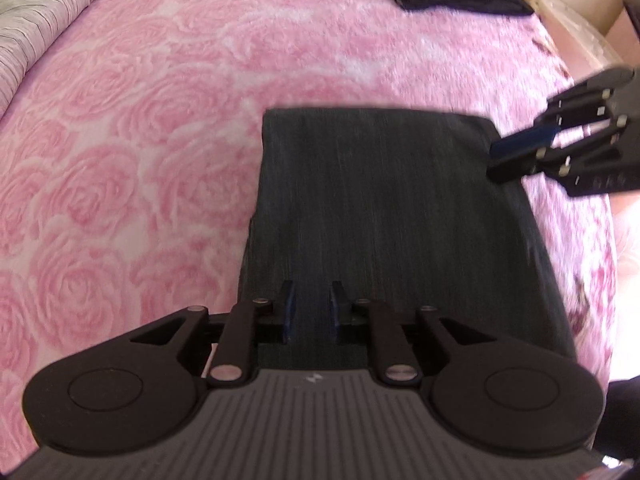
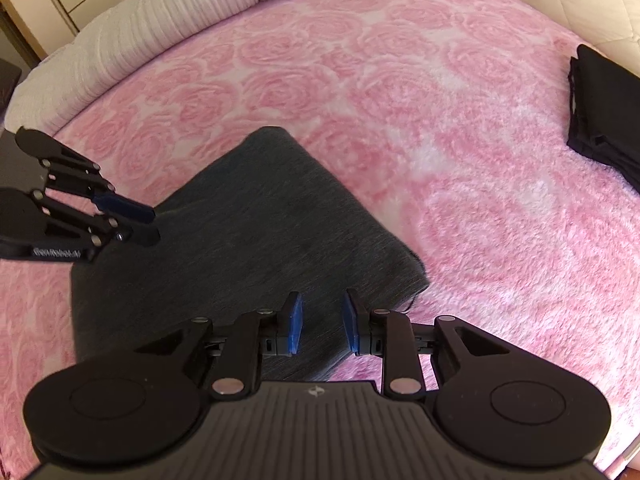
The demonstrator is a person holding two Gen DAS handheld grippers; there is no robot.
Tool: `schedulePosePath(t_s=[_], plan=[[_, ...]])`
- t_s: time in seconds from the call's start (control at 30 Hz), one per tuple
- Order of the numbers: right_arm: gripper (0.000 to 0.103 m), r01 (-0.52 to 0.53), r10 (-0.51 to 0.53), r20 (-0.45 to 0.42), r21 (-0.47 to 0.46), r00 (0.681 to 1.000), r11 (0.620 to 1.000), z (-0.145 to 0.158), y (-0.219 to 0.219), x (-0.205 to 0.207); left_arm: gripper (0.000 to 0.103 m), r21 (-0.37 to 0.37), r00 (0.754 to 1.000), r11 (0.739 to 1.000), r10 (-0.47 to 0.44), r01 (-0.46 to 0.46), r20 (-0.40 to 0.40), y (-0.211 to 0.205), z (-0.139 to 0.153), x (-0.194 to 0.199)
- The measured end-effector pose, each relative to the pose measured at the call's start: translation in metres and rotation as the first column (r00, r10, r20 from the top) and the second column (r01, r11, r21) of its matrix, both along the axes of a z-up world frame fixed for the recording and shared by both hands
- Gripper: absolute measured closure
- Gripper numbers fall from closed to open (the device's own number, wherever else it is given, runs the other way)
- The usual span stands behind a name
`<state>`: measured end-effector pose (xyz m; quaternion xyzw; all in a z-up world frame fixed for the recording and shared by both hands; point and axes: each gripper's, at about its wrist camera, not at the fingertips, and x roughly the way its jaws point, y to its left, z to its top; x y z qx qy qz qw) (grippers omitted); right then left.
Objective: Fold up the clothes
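Where things stand: As the dark grey garment [image 1: 392,216] lies flat in a neat rectangle on the pink rose-patterned blanket [image 1: 140,128], I judge this piece folded, or one fold short of it.
Task's thing: in my left wrist view the garment fills the middle, running from my fingers up toward 12 o'clock; in my right wrist view [image 2: 240,232] it stretches from centre out to 9 o'clock.
My left claw [image 1: 312,308]: it hangs over the garment's near edge with a narrow gap between the blue pads; I see bare cloth through that gap and nothing pinched, so it holds nothing.
My right claw [image 2: 322,322]: it hangs over the garment's near corner, pads apart, empty; from the left camera it shows at 3 o'clock, at the garment's far right corner.
Already done: a black folded stack [image 2: 608,120] sits well apart at 2 o'clock in the right view, which I take for finished clothes.
Still left: probably moving this grey piece to that stack; no unfolded clothes show in either view, so I cannot tell whether more wait.
Beyond the blanket: a pale ribbed quilt [image 2: 180,20] lies along the far edge.
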<state>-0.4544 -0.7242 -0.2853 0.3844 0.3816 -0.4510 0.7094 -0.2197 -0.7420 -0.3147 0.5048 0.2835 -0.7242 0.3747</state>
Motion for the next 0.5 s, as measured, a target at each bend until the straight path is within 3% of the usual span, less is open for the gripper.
schedulePosePath(t_s=[0.3, 0.5], plan=[[0.073, -0.122, 0.122, -0.001, -0.003, 0.993, 0.993, -0.019, 0.028, 0.02, 0.088, 0.043, 0.996, 0.996, 0.074, -0.076, 0.048, 0.029, -0.034, 0.014], [0.071, -0.123, 0.122, 0.05, 0.02, 0.991, 0.992, -0.001, 0.05, 0.019, 0.087, -0.008, 0.994, 0.996, 0.086, -0.085, 0.07, 0.048, -0.015, 0.02]])
